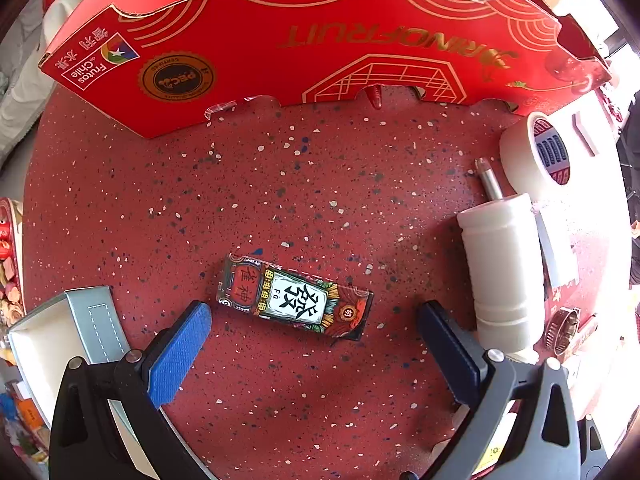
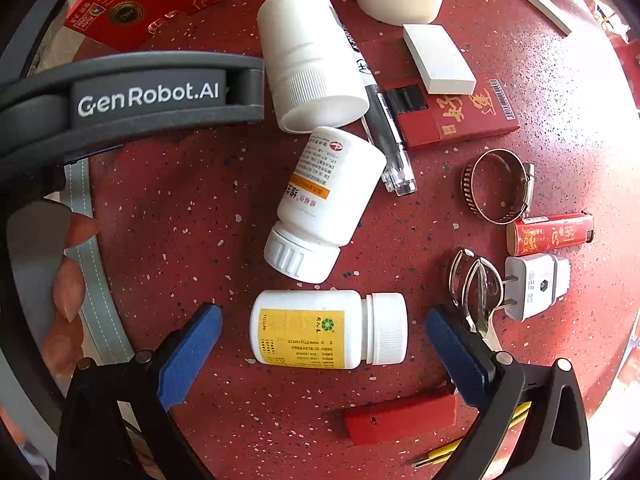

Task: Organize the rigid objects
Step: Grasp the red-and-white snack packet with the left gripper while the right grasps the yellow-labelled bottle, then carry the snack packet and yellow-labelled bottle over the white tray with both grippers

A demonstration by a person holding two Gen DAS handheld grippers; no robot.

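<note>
Underneath, a red speckled tabletop [image 1: 320, 184], sunlit at right

Bright daylight enters from the right, blowing the right edges out white. Fisheye bending curves both views' dark-cornered rims.

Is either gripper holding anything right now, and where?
Nothing held. The left gripper is open around the mahjong-print box, not touching; the right gripper is open around the yellow-label bottle.

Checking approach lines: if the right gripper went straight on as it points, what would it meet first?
Probably the white yellow-labelled pill bottle lying between the open right gripper fingers; depth is unclear.
</note>
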